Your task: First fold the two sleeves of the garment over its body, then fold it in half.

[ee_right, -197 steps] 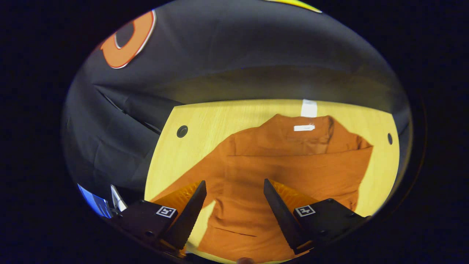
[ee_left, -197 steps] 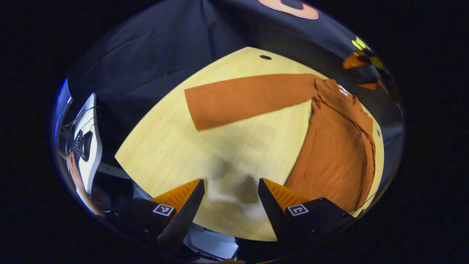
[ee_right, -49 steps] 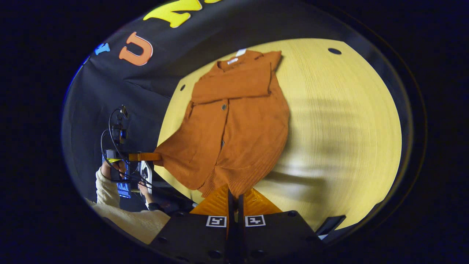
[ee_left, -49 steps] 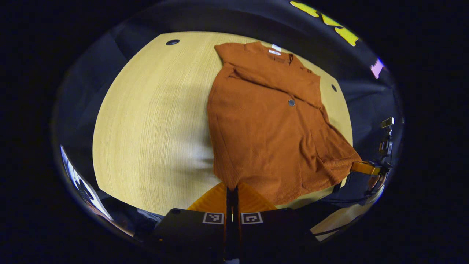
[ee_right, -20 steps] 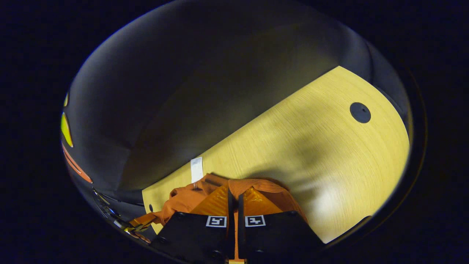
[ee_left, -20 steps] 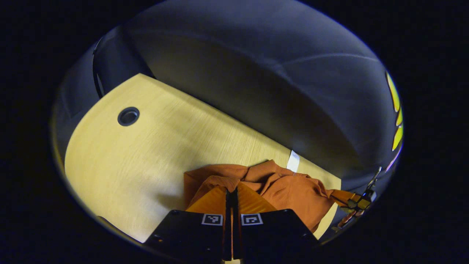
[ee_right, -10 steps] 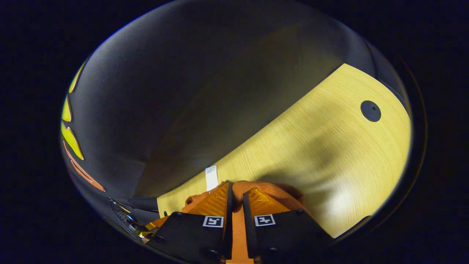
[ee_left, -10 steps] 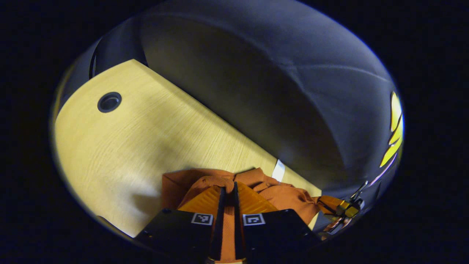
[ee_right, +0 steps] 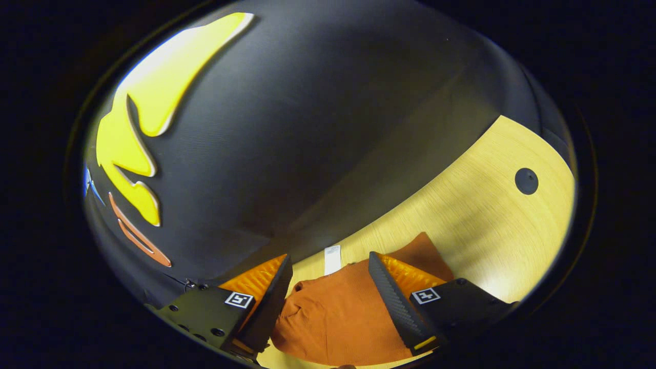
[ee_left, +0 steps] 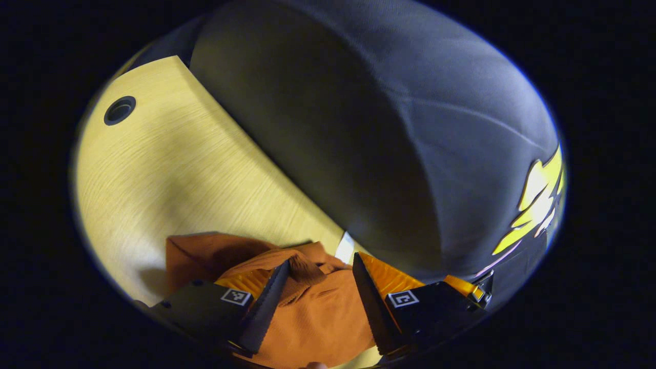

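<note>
Both tools hang over the far end of the table, fingers spread wide and holding nothing. The left gripper and right gripper each frame the orange garment, which lies doubled over near the wall. To finish cleanly, I'd say lift straight up and away so no finger snags the top layer. Half a second ago both were nearly closed on the hem; now they have let go.

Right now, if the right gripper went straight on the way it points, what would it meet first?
Most likely the orange garment lying between the open fingers of the right gripper, then the table and the black cloth wall behind; depth is hard to judge.
</note>
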The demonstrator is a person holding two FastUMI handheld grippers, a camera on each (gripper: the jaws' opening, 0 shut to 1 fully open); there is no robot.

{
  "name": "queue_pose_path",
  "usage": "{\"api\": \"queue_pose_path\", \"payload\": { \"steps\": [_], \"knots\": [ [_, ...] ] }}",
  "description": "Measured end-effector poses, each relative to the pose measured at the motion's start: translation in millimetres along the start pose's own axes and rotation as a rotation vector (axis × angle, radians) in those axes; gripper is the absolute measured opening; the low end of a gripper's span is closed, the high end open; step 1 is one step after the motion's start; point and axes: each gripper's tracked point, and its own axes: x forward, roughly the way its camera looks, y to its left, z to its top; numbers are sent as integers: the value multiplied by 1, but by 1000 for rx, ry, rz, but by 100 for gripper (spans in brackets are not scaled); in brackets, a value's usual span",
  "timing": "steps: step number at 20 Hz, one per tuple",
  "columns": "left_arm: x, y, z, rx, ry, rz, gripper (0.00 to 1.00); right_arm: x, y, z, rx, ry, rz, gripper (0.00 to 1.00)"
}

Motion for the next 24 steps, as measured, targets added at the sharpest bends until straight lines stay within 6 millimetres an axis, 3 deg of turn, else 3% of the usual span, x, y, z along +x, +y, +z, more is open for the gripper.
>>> {"api": "queue_pose_path", "payload": {
  "steps": [2, 3, 4, 7, 10, 13, 14, 15, 18, 22, 24],
  "knots": [
    [-15, -14, 19, 27, -85, -9, 82, -20, 8, -3, -36, -10, 3, 96],
    [-28, -19, 31, 54, -133, -1, 96, -31, 14, -4, -54, -19, 10, 96],
    [-40, -28, 42, 85, -175, 9, 83, -41, 19, -5, -79, -29, 10, 96],
    [-91, -58, 65, 200, -273, 42, 83, -78, 30, -3, -185, -73, 4, 98],
    [-143, -85, 62, 388, -319, 116, 89, -122, 48, -1, -299, -124, 11, 97],
    [-203, -113, 40, 557, -365, 187, 89, -172, 65, 4, -417, -189, 10, 98],
    [-224, -121, 32, 604, -382, 220, 100, -190, 69, 4, -467, -213, 6, 98],
    [-247, -130, 24, 649, -405, 250, 99, -207, 70, 6, -524, -245, -15, 97],
    [-294, -160, -16, 789, -458, 289, 98, -256, 67, 3, -683, -344, -92, 97],
    [-352, -175, -72, 982, -510, 346, 98, -322, 63, -18, -781, -484, -159, 97],
    [-372, -179, -102, 1004, -520, 341, 98, -351, 57, -39, -836, -512, -161, 96]
  ]
}}
